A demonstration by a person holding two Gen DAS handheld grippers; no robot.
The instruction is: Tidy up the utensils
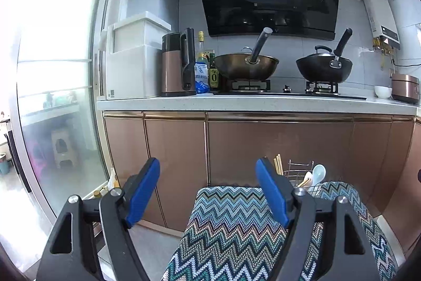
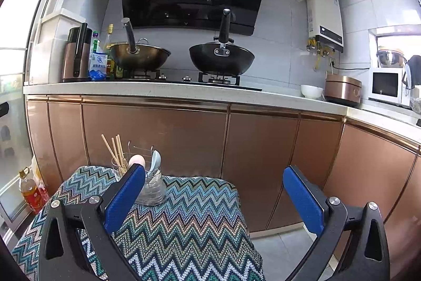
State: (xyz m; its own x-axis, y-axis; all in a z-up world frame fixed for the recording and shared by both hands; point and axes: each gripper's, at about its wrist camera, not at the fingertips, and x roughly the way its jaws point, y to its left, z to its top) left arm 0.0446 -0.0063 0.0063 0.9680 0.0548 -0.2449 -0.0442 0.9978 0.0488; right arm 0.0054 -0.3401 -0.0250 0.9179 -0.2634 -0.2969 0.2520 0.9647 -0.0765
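Observation:
A wire utensil holder (image 2: 151,186) stands on the far part of a zigzag-patterned cloth (image 2: 189,223). Wooden chopsticks (image 2: 114,152) stand in its left part, and a pale blue spoon (image 2: 155,159) and a pinkish spoon (image 2: 136,160) in the right. In the left wrist view the holder (image 1: 306,179), chopsticks (image 1: 277,163) and blue spoon (image 1: 318,173) show behind the right finger. My left gripper (image 1: 208,191) is open and empty, well short of the holder. My right gripper (image 2: 214,199) is open and empty, its left finger in front of the holder.
Copper cabinet doors (image 2: 163,138) stand close behind the cloth. The counter (image 2: 158,91) above carries two woks (image 2: 221,59), a kettle (image 2: 76,54), bottles, a white bowl (image 2: 311,91) and a rice cooker (image 2: 342,90). An oil bottle (image 2: 30,191) stands on the floor at left by a glass door (image 1: 52,70).

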